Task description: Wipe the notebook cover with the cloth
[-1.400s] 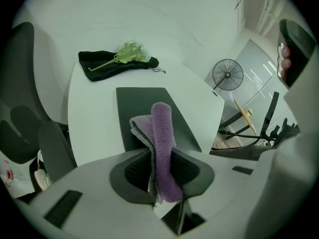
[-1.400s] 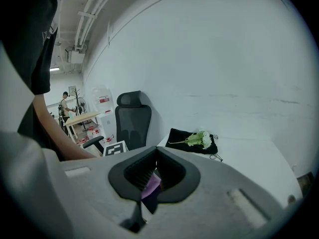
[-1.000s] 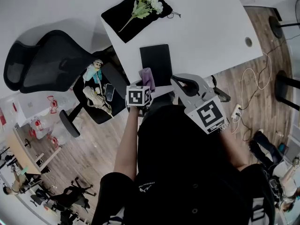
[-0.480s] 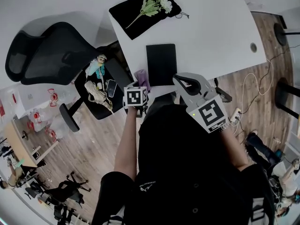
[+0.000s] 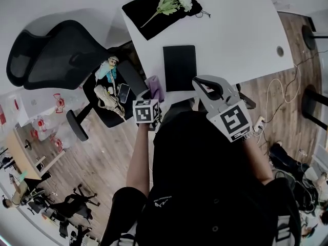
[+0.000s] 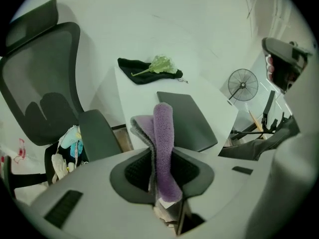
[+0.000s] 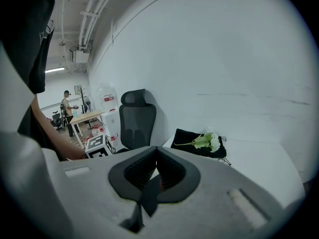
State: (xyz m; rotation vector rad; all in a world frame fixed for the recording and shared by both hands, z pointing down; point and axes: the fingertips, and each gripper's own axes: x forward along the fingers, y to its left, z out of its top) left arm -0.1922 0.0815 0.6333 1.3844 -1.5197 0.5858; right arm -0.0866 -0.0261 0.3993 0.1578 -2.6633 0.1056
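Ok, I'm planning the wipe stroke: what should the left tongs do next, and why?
Probably carry the cloth forward and a little right, down onto the notebook's near edge. The left tongs are shut on the cloth, but it sits short of the notebook, near the table edge, apart from the cover.

Table (image 5: 230, 19): white top, flat, seen from above in head view.
Notebook (image 5: 179, 67): black, closed, lying flat on top at 7 o'clock from table centre. Short side close to near edge.
Black fabric (image 5: 146, 12): spread flat at 10 o'clock, by far-left corner, skewed to table edges, well apart from notebook.
Thin cord (image 5: 202, 14): trails from fabric onto bare top.
Round hole (image 5: 280, 50): in top at 4 o'clock, near right edge.
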